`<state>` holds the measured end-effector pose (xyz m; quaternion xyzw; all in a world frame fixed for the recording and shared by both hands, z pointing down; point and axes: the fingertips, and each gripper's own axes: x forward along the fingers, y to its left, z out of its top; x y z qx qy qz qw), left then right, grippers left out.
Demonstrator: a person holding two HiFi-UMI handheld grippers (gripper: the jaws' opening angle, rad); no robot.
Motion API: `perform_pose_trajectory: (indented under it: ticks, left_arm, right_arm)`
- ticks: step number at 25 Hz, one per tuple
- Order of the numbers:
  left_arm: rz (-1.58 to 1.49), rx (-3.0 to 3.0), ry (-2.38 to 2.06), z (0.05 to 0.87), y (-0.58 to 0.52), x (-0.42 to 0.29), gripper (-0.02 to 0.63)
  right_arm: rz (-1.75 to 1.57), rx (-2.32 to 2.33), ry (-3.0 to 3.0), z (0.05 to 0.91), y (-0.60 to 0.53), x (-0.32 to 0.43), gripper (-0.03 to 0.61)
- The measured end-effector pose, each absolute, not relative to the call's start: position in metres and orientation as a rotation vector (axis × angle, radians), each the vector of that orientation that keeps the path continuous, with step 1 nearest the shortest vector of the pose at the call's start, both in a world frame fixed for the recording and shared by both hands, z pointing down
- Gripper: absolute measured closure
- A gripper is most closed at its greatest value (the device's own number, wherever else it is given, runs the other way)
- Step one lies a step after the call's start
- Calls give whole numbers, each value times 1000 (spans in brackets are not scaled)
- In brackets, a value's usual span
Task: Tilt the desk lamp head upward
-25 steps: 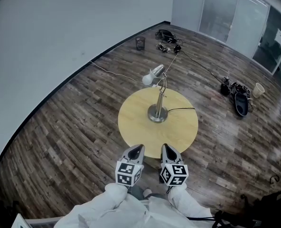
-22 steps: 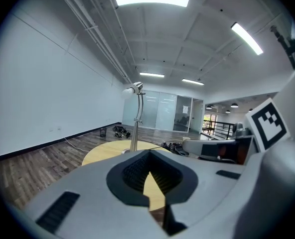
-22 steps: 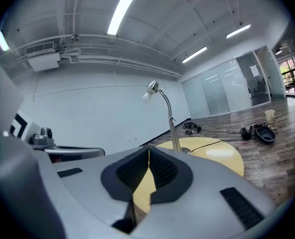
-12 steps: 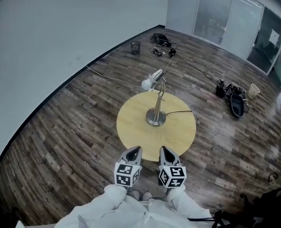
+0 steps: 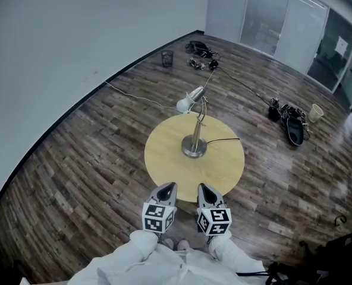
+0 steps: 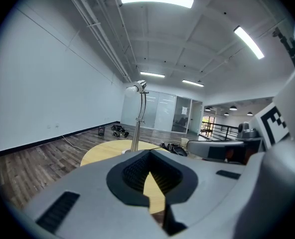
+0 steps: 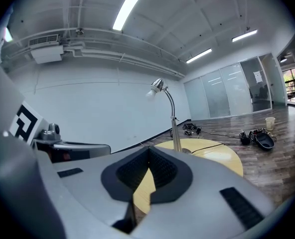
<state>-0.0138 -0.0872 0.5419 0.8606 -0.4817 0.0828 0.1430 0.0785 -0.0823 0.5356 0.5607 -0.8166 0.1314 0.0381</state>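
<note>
A silver desk lamp point(image 5: 195, 136) stands on a round yellow table point(image 5: 170, 159), its base near the table's middle. Its white head point(image 5: 188, 100) leans out past the far edge and points down to the left. In the left gripper view the lamp point(image 6: 138, 114) rises ahead; in the right gripper view the same lamp point(image 7: 171, 118) arches to the left. My left gripper point(image 5: 168, 187) and right gripper point(image 5: 203, 189) hover side by side at the table's near edge, well short of the lamp. Both are shut with nothing between the jaws.
A black cord point(image 5: 222, 139) runs from the lamp base to the right over the table. On the wooden floor lie a dark bag point(image 5: 296, 128), a paper cup point(image 5: 314, 111), a black bin point(image 5: 166, 57) by the wall and a long thin cable point(image 5: 134, 96).
The view has drifted slightly, so the table and lamp sit a little higher and further left in the picture. Both grippers keep their place at the near edge, still shut.
</note>
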Motion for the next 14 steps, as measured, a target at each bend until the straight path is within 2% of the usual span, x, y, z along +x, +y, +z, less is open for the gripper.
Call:
perform_pose_trajectory:
  ticks: [14]
  left_arm:
    - [278,2472,-1378,547,-80,-22,612]
  right_arm:
    - [427,1708,-2498,540,-78,74,566]
